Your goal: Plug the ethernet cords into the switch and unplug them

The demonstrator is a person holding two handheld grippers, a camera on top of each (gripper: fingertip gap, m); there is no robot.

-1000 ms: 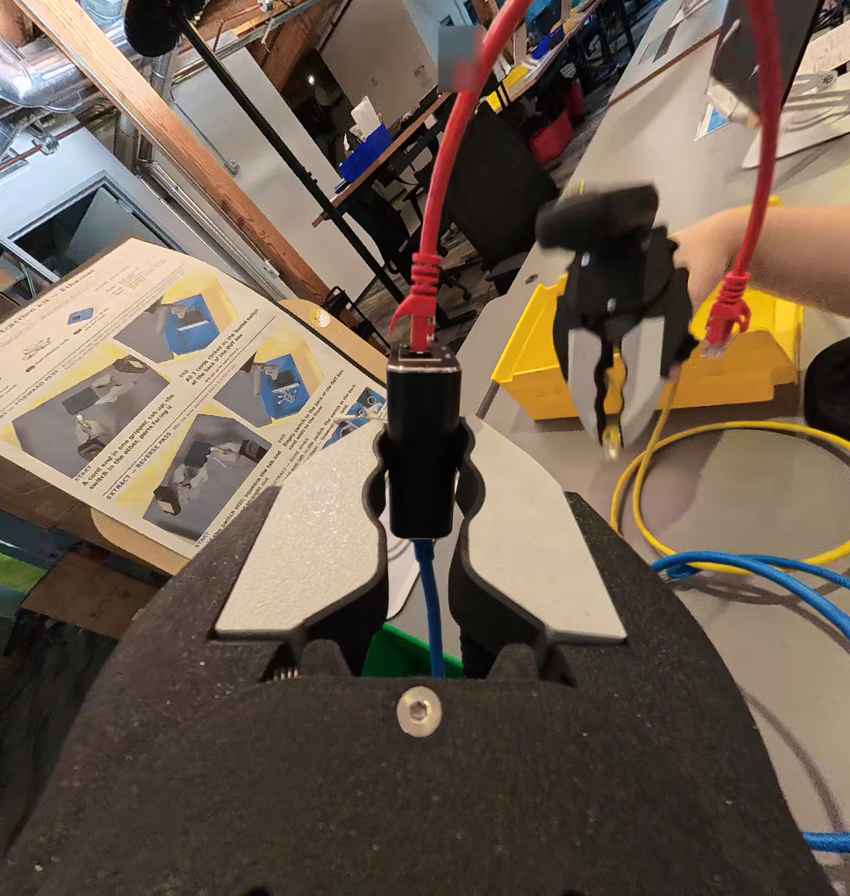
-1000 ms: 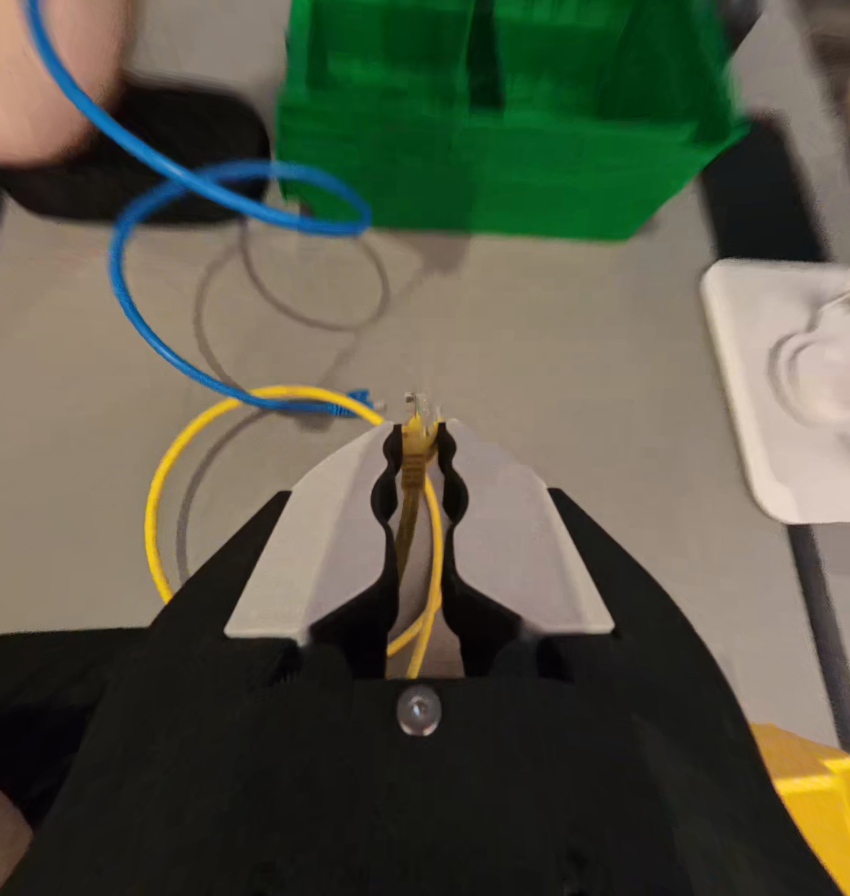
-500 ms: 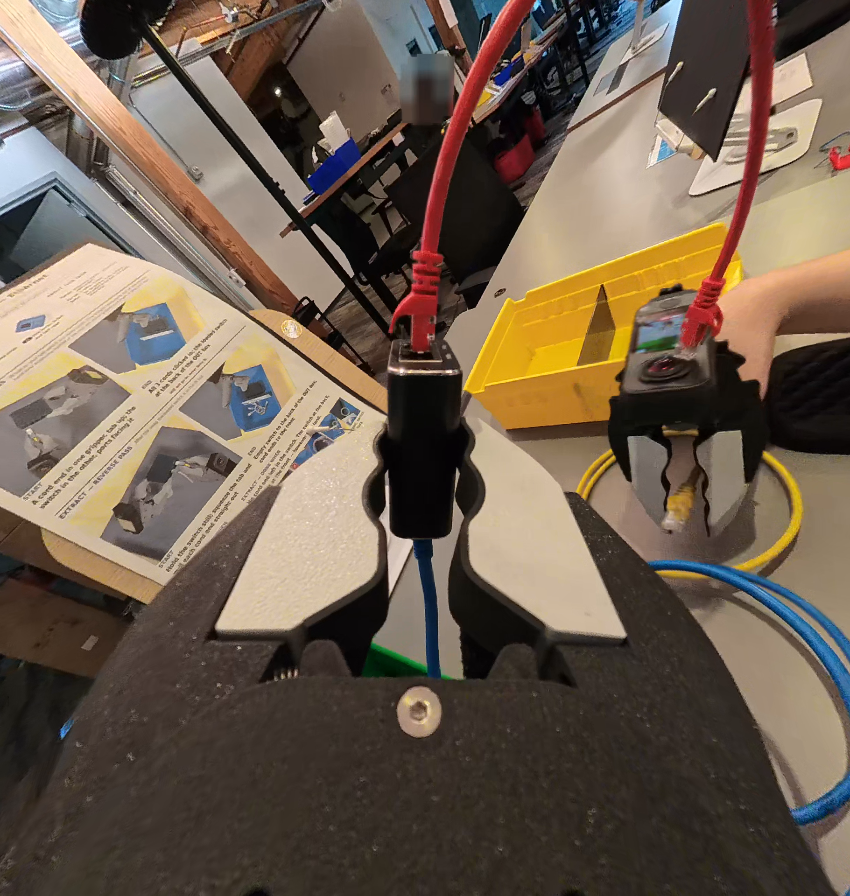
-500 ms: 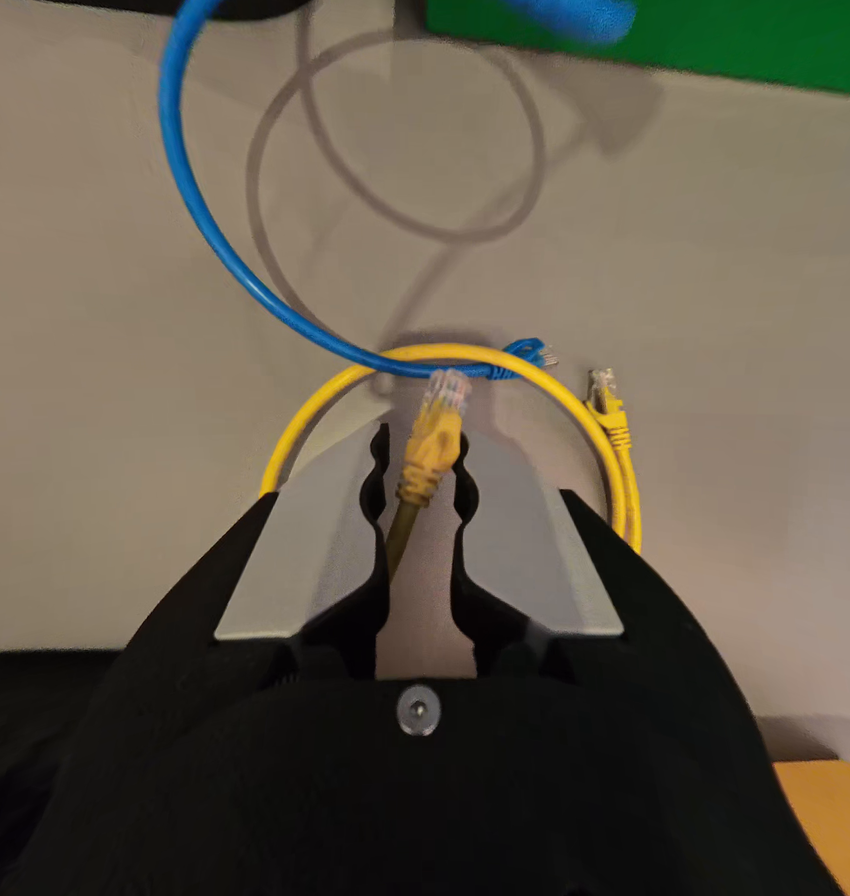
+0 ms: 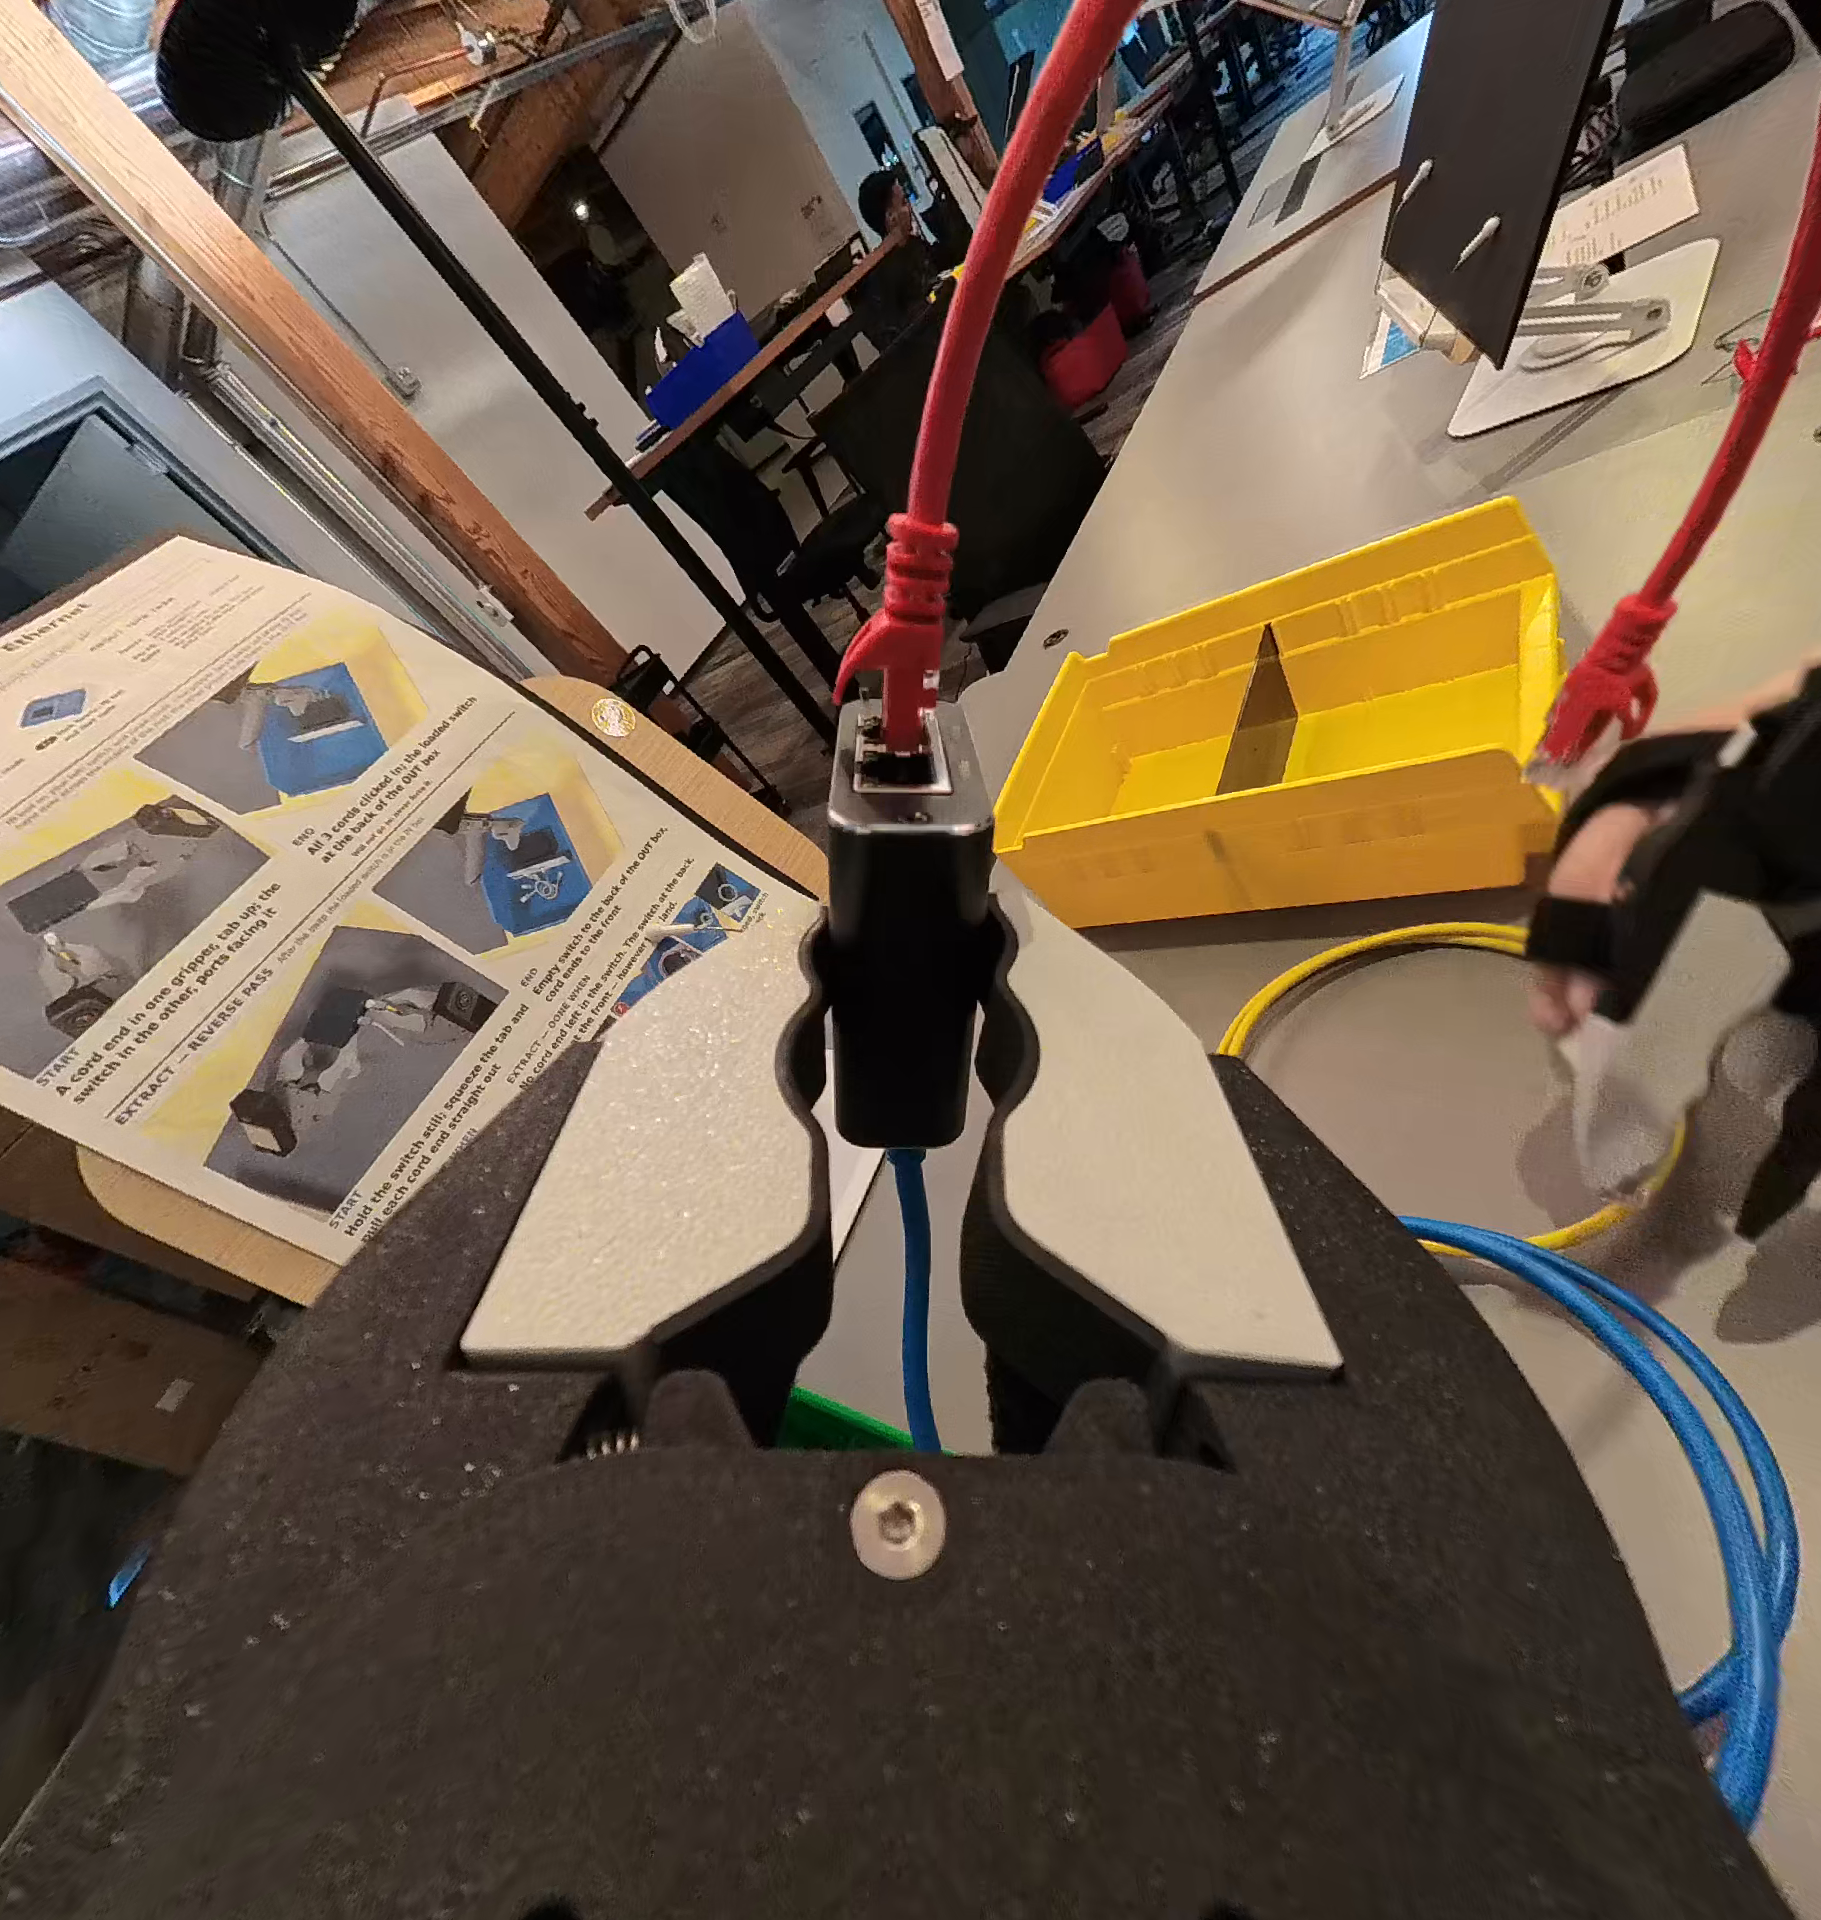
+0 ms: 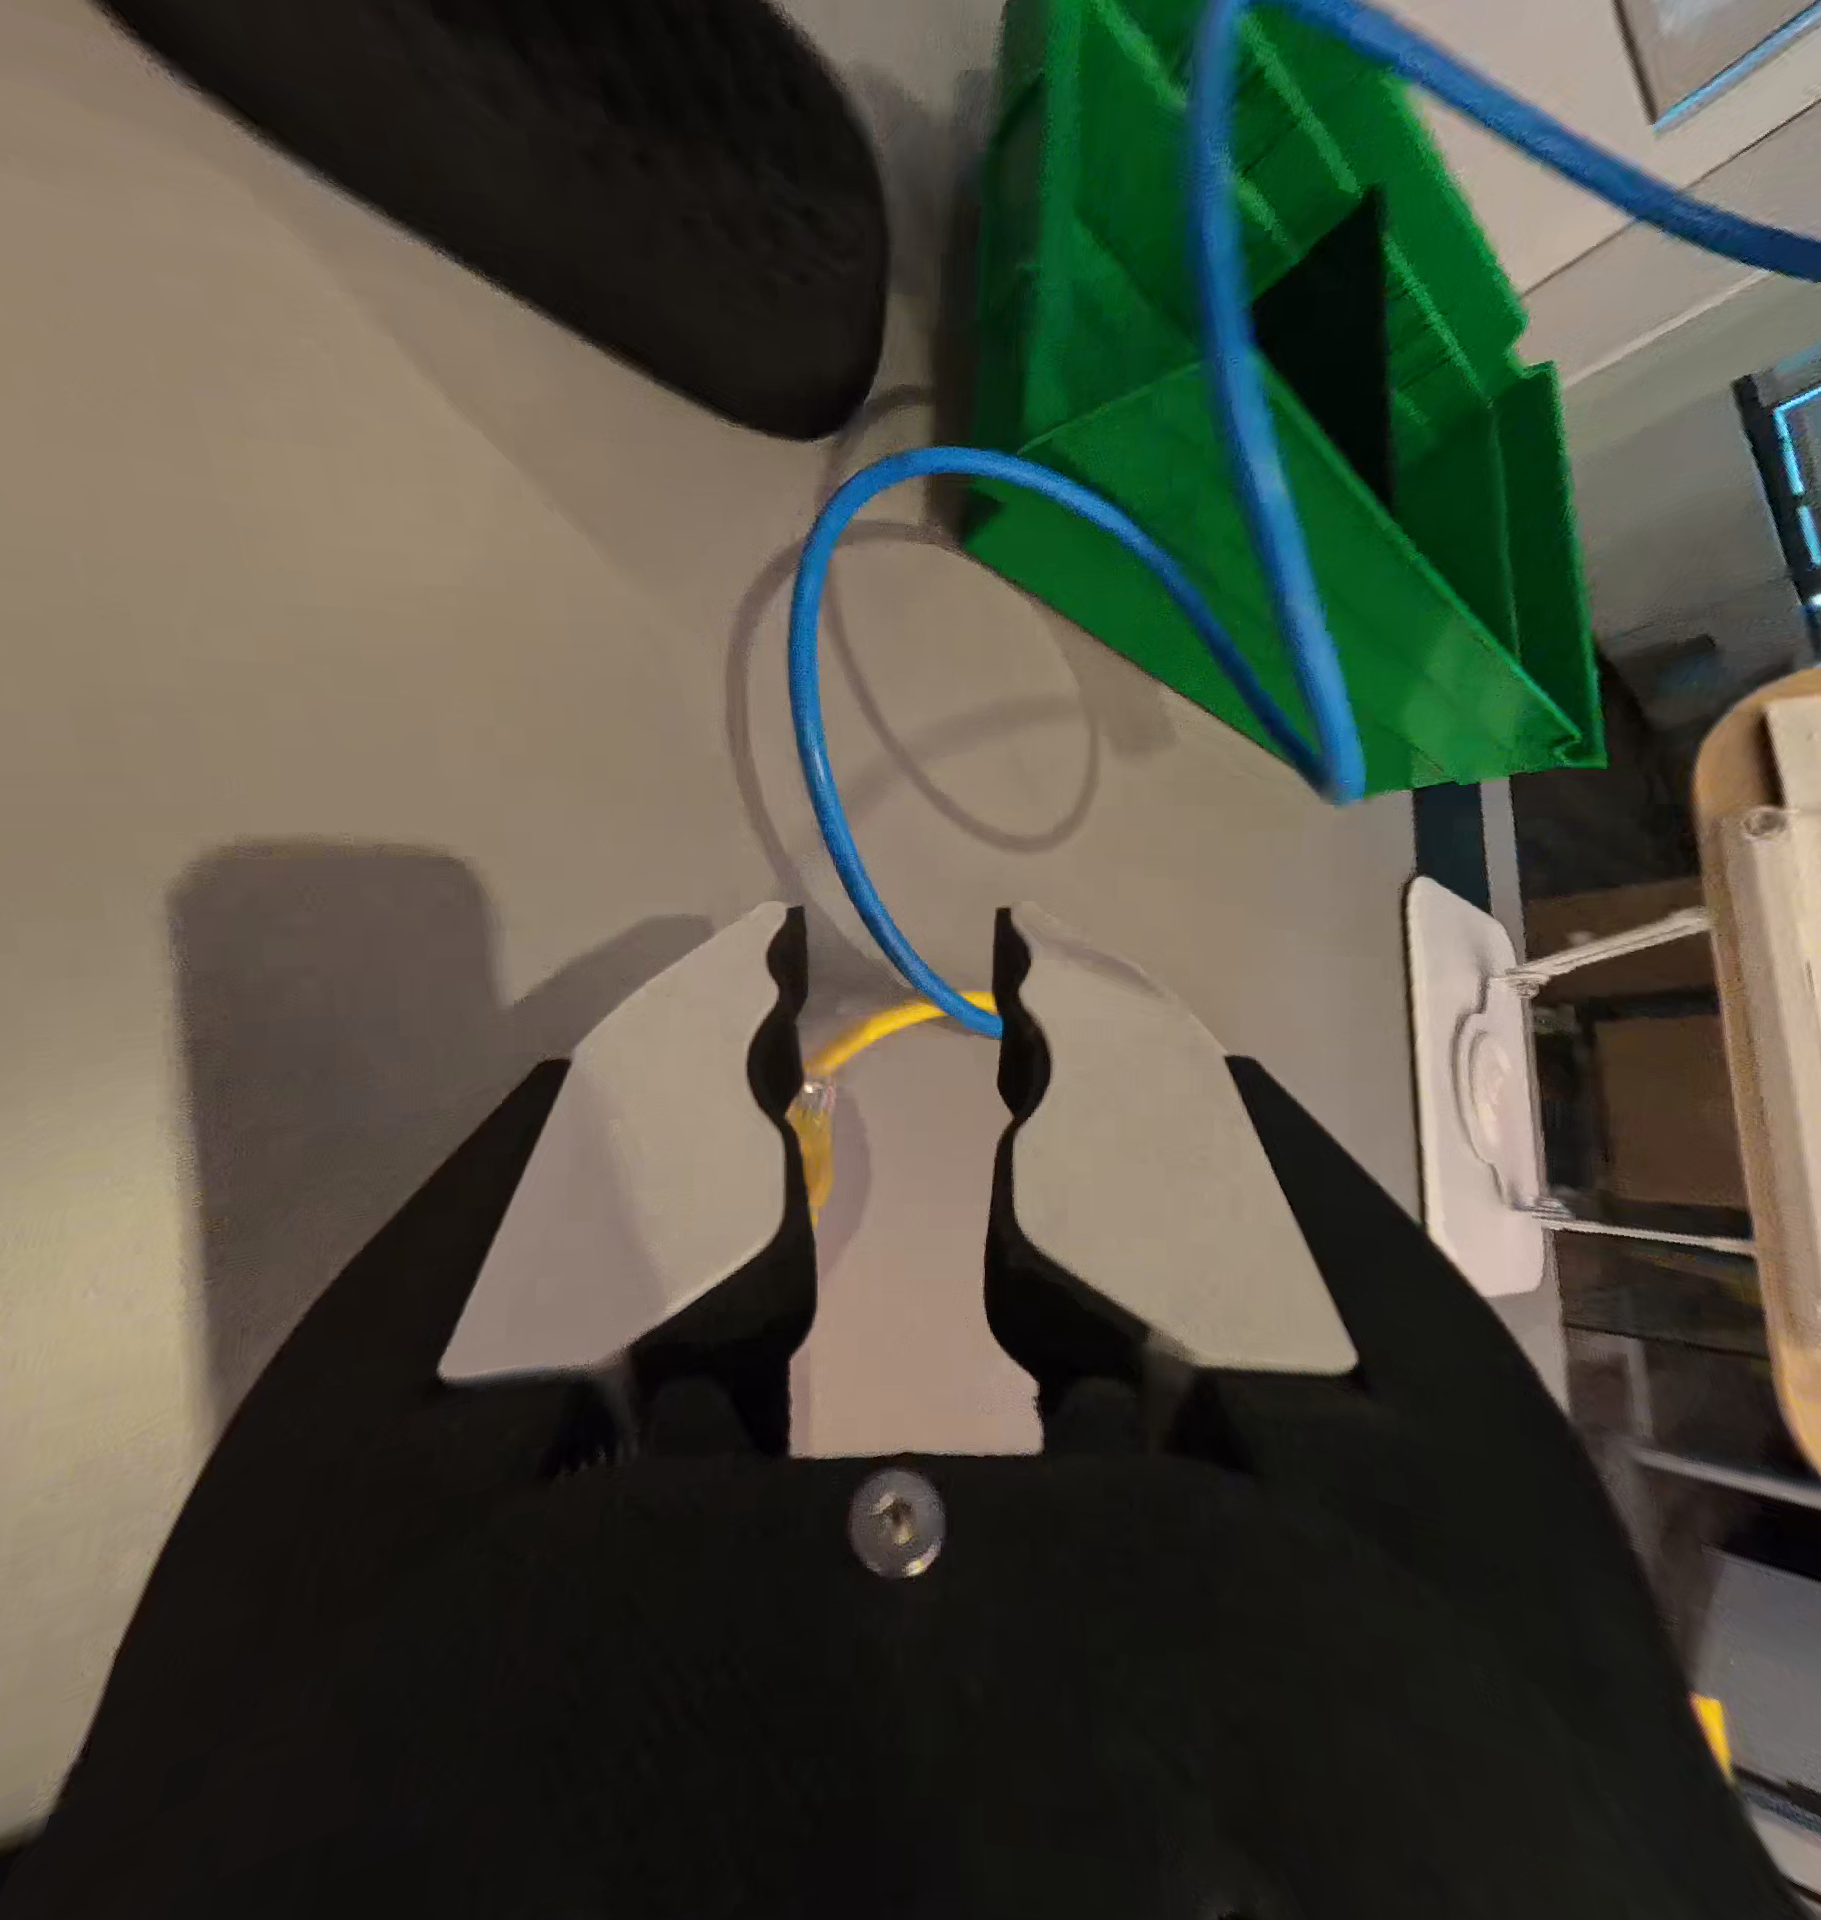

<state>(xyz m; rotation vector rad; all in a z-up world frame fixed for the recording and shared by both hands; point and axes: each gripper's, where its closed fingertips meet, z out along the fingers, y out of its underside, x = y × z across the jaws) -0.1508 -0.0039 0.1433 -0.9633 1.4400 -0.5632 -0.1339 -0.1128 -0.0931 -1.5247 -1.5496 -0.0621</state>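
Note:
My left gripper (image 5: 908,966) is shut on the black switch (image 5: 911,831) and holds it upright above the table. A red cord (image 5: 911,613) is plugged into its top port, and the cord's other plug (image 5: 1602,696) hangs free at the right. A blue cord (image 5: 914,1299) leaves the switch's lower end. My right gripper (image 6: 898,925) is open and holds nothing. The yellow cord's plug (image 6: 818,1132) lies on the table under it, near the left finger. The blue cord (image 6: 833,790) loops past the right fingertip. In the left wrist view the right gripper (image 5: 1612,1101) is blurred above the yellow cord (image 5: 1332,966).
A yellow bin (image 5: 1301,769) stands behind the yellow cord's loop. A green bin (image 6: 1145,499) and a black pad (image 6: 573,208) lie ahead of the right gripper. A white stand base (image 6: 1477,1091) sits at the table's right edge. An instruction sheet (image 5: 262,883) lies at the left. The gap from one gripper's tips to the other's is roughly 25 cm.
My right gripper opened and let go of the yellow plug, which now lies on the table; the gripper has swung aside. My left gripper keeps its hold on the switch.

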